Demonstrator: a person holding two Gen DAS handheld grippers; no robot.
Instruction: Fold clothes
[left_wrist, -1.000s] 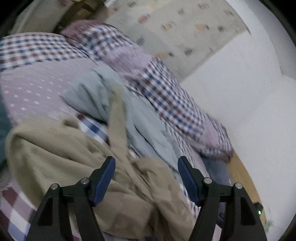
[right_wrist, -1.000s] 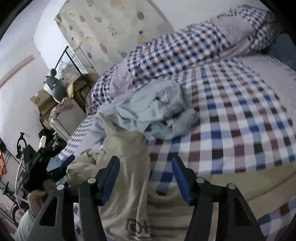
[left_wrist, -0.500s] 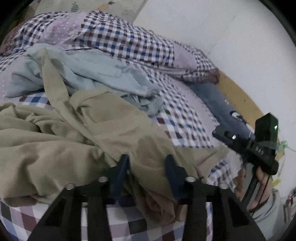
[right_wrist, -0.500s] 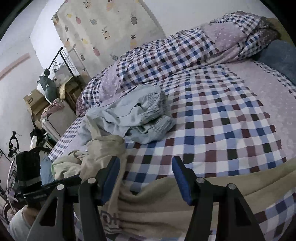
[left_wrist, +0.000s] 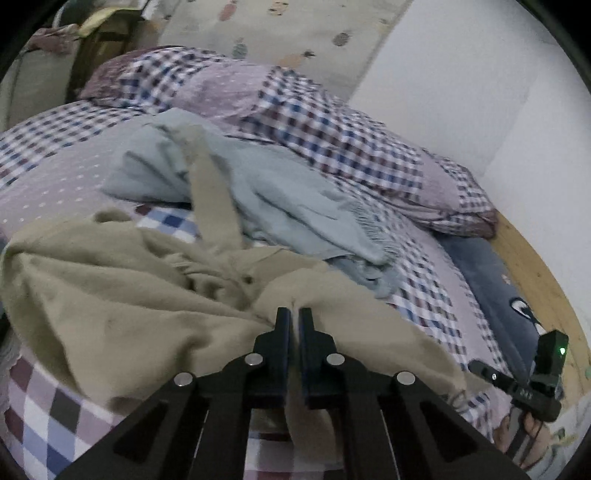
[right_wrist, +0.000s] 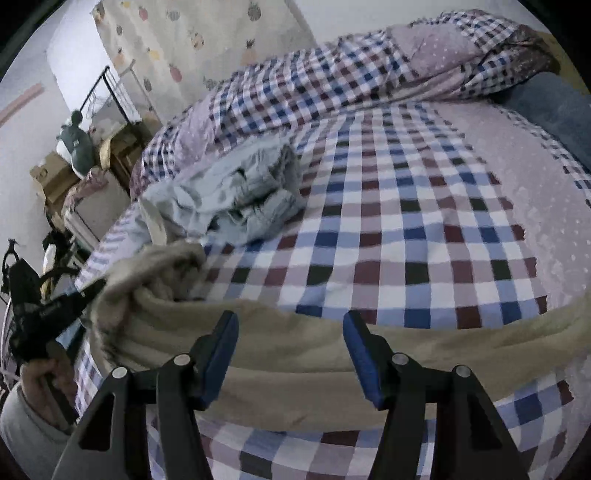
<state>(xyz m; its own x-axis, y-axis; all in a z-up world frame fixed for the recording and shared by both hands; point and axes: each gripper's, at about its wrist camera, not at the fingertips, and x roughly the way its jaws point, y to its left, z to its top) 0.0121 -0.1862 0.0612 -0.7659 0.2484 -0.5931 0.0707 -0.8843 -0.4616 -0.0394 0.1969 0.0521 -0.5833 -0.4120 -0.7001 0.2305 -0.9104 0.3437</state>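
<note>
Left tongs (left_wrist: 294, 316) pinching soft rumpled beige garment (left_wrist: 129, 295), right tongs (right_wrist: 290, 354) spread

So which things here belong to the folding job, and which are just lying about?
Job:
beige cotton garment, pinched in left tongs
open right tongs
crumpled pale blue-grey garment

Lying about:
checked quilt roll
dark blue pillow
cardboard box

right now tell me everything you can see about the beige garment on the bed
The beige garment is soft, matte, knit-looking cloth, crumpled and unfolded at the near edge of the checked bed cover. One long strip of it runs up over the pale blue garment. A small button shows near its middle folds. The left gripper has its fingers shut on a raised fold; the right gripper is open above a stretched band of it.
</note>
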